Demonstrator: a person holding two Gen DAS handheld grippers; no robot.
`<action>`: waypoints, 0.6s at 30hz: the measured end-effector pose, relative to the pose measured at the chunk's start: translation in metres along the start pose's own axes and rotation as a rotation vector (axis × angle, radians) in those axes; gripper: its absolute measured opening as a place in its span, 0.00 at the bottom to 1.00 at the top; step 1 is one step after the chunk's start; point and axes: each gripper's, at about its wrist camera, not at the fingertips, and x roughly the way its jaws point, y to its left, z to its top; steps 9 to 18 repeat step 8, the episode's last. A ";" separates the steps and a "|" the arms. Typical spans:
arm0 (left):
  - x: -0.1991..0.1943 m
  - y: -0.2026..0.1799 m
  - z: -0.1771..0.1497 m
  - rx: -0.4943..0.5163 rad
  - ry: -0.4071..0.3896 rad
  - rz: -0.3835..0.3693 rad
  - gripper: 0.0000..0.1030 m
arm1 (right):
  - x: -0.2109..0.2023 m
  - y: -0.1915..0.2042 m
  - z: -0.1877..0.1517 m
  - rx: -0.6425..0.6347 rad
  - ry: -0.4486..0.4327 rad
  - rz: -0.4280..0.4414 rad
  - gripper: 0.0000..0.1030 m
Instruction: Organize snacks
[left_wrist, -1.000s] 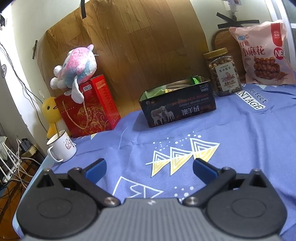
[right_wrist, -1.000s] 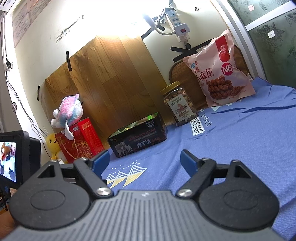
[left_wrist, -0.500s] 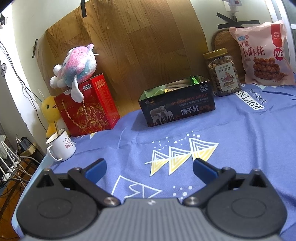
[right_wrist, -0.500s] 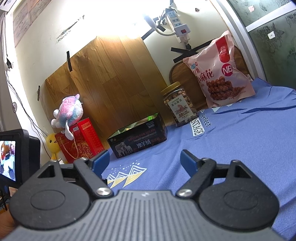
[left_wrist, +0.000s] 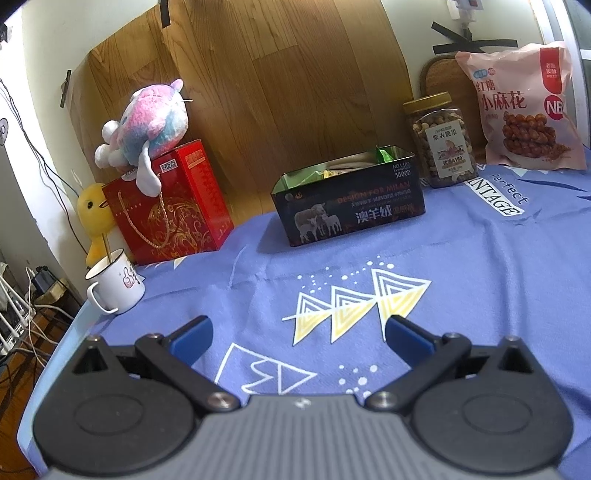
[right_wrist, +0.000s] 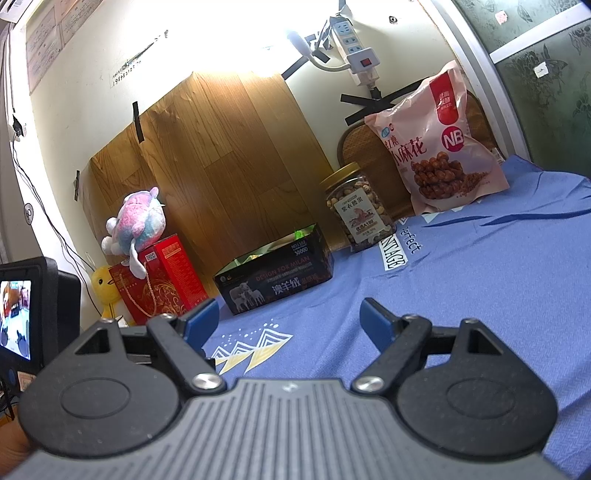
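While both grippers hang low over it, the cloth (left_wrist: 480, 280) fills the space ahead of them, blue with white and yellow triangles printed just past the left gripper (left_wrist: 297, 330). Behind it a wood panel (left_wrist: 288, 81) stands against the wall. Far ahead and to the right of both grippers, the bag (left_wrist: 524, 110), pink with twisted snacks pictured on it, leans upright at the back edge. Well ahead and to the left, a red box (left_wrist: 177, 210) stands with a plush (left_wrist: 147, 125) lying on top. Straight ahead of the left gripper, and ahead-left of the right gripper (right_wrist: 288, 319), sits the tin (left_wrist: 351, 206), dark, open-topped, with 3 sheep on its front and green wrappers showing inside. Just right of the tin and beside the bag stands the jar (left_wrist: 441, 142), clear, gold-lidded, full of nuts. Near the left gripper's left side, a white mug (left_wrist: 114, 286) sits at the cloth's edge, a yellow duck (left_wrist: 94, 218) behind it. Each gripper is released, its 2 blue pads spread wide and grasping nothing.
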 end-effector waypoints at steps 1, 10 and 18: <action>0.000 0.000 0.000 0.000 0.000 -0.003 1.00 | 0.000 0.000 0.000 -0.001 0.001 0.001 0.83; -0.008 -0.001 0.003 -0.002 -0.044 -0.044 1.00 | -0.001 0.001 0.001 -0.024 -0.008 -0.002 0.83; -0.008 -0.001 0.003 -0.002 -0.044 -0.044 1.00 | -0.001 0.001 0.001 -0.024 -0.008 -0.002 0.83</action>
